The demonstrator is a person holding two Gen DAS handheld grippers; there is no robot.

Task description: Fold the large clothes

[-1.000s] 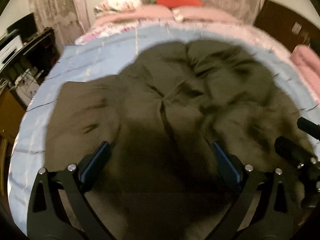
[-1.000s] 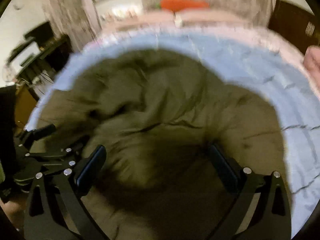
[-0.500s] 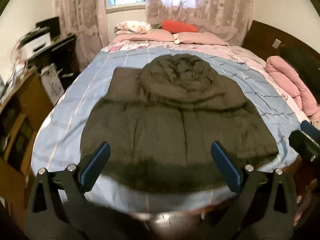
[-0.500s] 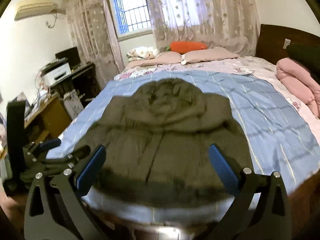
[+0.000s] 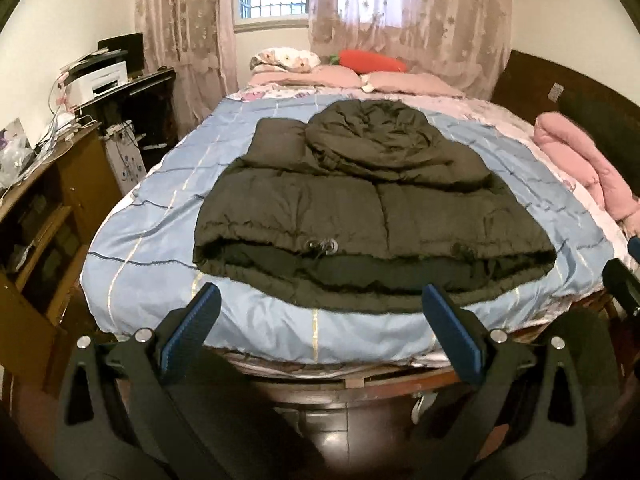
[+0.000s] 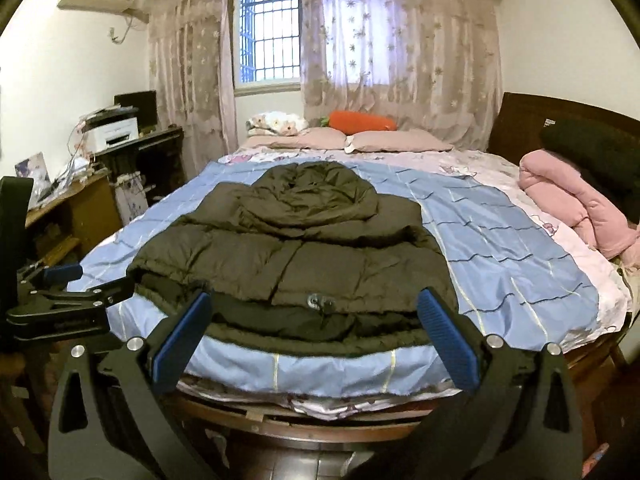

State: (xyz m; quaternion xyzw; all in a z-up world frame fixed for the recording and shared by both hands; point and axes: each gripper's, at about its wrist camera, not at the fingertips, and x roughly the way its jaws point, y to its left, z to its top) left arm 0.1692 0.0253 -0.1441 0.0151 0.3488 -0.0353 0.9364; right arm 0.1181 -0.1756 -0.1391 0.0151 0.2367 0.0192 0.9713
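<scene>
A dark olive puffer jacket (image 5: pixel 372 208) lies folded on the blue bedspread (image 5: pixel 160 216), hood at the far end, hem doubled toward me. It also shows in the right wrist view (image 6: pixel 304 256). My left gripper (image 5: pixel 320 312) is open and empty, held off the foot of the bed, clear of the jacket. My right gripper (image 6: pixel 316 320) is open and empty, also back from the bed's edge. The left gripper shows at the left of the right wrist view (image 6: pixel 80 292).
Pink pillows (image 5: pixel 400 80) and a red carrot cushion (image 5: pixel 372 60) lie at the head of the bed. A rolled pink quilt (image 5: pixel 580 168) lies on the right. A wooden desk (image 5: pixel 44 200) and printer (image 5: pixel 104 80) stand left. The wooden bed frame (image 5: pixel 360 388) is below.
Both grippers have pulled back from over the jacket to beyond the foot of the bed. The jacket now lies still and folded; both grippers stay open.
</scene>
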